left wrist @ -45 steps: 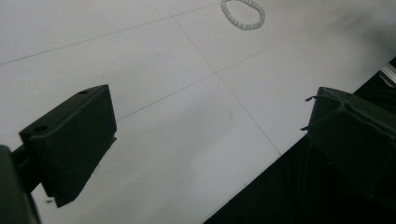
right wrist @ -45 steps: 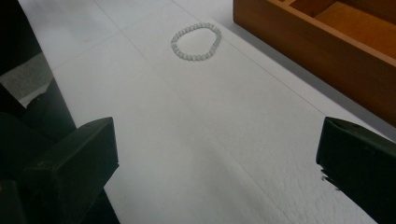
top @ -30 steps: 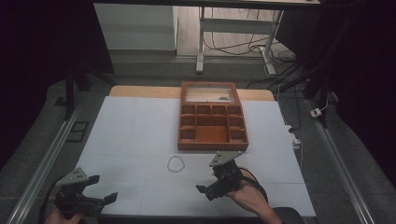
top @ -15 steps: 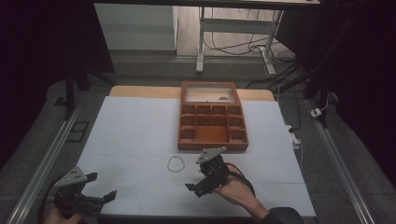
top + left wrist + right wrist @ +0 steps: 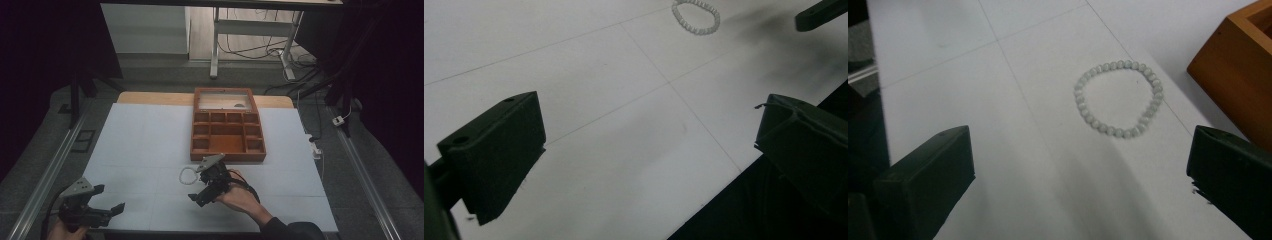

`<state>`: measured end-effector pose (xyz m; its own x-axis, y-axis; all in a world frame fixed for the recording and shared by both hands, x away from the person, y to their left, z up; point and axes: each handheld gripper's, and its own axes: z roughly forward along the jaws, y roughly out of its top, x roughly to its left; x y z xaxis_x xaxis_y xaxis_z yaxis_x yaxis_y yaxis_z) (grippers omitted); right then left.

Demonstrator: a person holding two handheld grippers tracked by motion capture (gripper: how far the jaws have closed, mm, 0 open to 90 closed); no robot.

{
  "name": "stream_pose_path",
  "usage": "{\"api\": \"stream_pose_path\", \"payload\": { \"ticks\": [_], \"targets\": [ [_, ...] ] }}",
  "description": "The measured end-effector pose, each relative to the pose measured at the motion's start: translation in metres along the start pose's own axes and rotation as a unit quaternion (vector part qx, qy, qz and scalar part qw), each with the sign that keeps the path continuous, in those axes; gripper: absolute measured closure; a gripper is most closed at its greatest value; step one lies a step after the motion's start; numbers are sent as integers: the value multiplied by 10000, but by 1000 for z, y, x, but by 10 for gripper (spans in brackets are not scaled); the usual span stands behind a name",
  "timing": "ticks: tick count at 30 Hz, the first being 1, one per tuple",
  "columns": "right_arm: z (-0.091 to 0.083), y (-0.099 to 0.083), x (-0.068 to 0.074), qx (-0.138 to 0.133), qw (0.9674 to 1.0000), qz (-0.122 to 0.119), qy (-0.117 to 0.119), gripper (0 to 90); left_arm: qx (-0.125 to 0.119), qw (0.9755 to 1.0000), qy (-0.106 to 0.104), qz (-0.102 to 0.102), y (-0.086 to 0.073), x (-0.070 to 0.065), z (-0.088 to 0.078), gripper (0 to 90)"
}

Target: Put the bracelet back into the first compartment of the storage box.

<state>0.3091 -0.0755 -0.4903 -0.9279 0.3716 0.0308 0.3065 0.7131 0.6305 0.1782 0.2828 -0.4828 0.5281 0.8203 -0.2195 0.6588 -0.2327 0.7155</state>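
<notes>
A white bead bracelet (image 5: 188,175) (image 5: 1118,98) (image 5: 696,16) lies flat on the white table cover, just in front of the wooden compartment box (image 5: 227,156) (image 5: 1238,65). My right gripper (image 5: 197,183) (image 5: 1078,180) is open and sits low over the table just right of the bracelet. In the right gripper view the bracelet lies ahead of the jaws, beyond their tips, with nothing held. My left gripper (image 5: 109,198) (image 5: 649,150) is open at the near left corner of the table, far from the bracelet, and holds nothing.
The box has several small compartments and an open glass-fronted lid (image 5: 222,100) lying flat behind it. The white cover (image 5: 150,135) spans the table. Metal rails (image 5: 47,175) run along both sides. A jaw of the other gripper (image 5: 821,12) shows in the left gripper view.
My right gripper has moved left and a little forward, up to the bracelet. The left gripper has stayed where it was.
</notes>
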Motion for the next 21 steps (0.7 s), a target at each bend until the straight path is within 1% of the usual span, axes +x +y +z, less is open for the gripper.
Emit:
{"api": "stream_pose_path", "payload": {
  "ticks": [1, 2, 4, 5, 7, 8, 9, 10, 12, 13, 14, 16, 18, 19, 20, 21],
  "targets": [
    [5, 2, -1, 27, 10000, -76, 35, 0, 1, 10000, -22, -3, 0, 0, 0, 0],
    [8, 3, 0, 44, 9999, -95, 63, 0, -13, 10000, -50, -13, 0, 1, -1, 0],
    [14, 5, 1, 79, 9998, -170, 50, 0, -28, 10000, -74, -24, -1, 1, -1, 0],
    [14, 5, 1, 79, 9998, -170, 50, 0, -30, 10000, -89, -30, -1, 2, -1, 0],
    [24, 8, 1, 114, 9997, -215, 93, 0, -32, 9999, -97, -35, -1, 2, -1, 0],
    [24, 8, 1, 114, 9997, -215, 93, 0, -28, 9999, -102, -30, -1, 2, -1, 0],
    [29, 11, 2, 128, 9996, -239, 127, 0, -29, 10000, -92, -24, -1, 1, -1, 0],
    [29, 11, 2, 128, 9996, -239, 127, 0, -31, 10000, -92, -21, -1, 1, -1, 0],
    [39, 15, 4, 188, 9993, -299, 152, 0, -34, 9999, -109, -21, -1, 1, -1, 0],
    [39, 15, 4, 188, 9993, -299, 152, 0, -34, 9999, -109, -21, -1, 1, -1, 0],
    [43, 15, 4, 182, 9992, -311, 187, 0, -39, 9999, -111, -19, -1, 1, -1, 0],
    [53, 15, 5, 306, 9985, -392, 222, 0, -49, 9999, -131, 6, -1, 1, -2, 0],
    [59, 15, 6, 387, 9980, -457, 187, 24, -47, 9999, -141, 16, -1, 1, -2, 0],
    [59, 15, 6, 387, 9980, -457, 187, 24, -57, 9999, -147, 17, -2, 1, -2, 0],
    [64, 13, 7, 535, 9967, -578, 200, 50, -66, 9999, -157, 12, -2, 1, -2, 0],
    [64, 13, 9, 475, 9963, -698, 160, 71, -69, 9998, -162, 4, -2, 1, -2, 0]
  ]
}}
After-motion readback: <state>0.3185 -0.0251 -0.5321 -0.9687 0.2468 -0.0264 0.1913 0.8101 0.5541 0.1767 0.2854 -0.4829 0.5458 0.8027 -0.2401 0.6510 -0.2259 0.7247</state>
